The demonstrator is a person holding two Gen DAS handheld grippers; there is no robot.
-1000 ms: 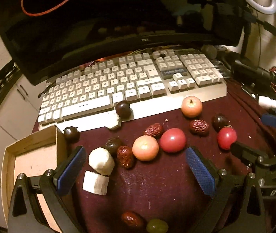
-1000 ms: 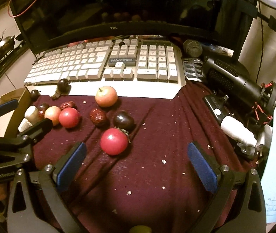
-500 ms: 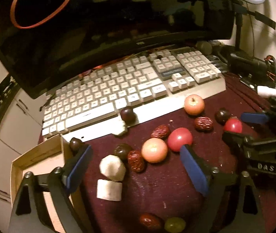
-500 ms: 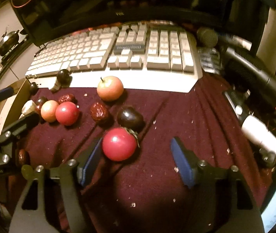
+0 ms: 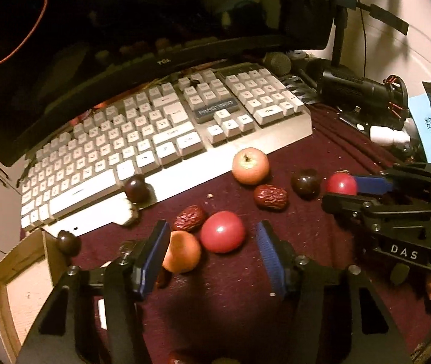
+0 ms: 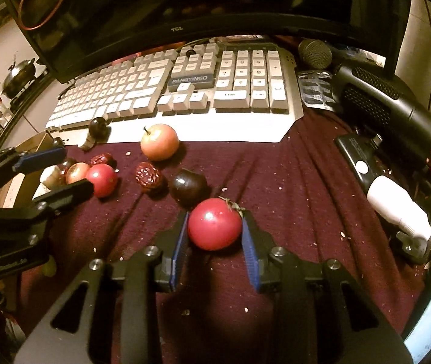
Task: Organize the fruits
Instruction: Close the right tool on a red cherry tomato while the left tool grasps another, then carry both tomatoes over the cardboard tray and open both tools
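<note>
1. On the right claw: pads just now closing in and pressed against both sides of the red tomato, which sits low on the cloth-covered surface, just in front of the dark plum.
2. Risk of bruising or splitting here: thin skin, hard pads, and probably little give before a squeeze turns too firm.
3. Risk of a slip on the lift: a round, smooth fruit gripped near the pad tips. With too light a hold, likely to pop forward, bump the plum and roll across the surface.
4. On the left claw: half spread, jaws just now closing in, nothing pinched yet. Between them, the orange fruit up against the left pad and the red fruit touching it, still clear of the right pad.
5. Risk of catching two at once: closing further as placed would press both fruits together and probably squirt one out sideways or shove the dried date just behind them.
6. Risk of a wrong sort as well, if both go up together.
7. Risk of a knock between the two claws: working near each other, with little room for a careless swing.
8. Risk at the cardboard box on the left, the likely drop spot: a release over its rim could send fruit bouncing back out.
</note>
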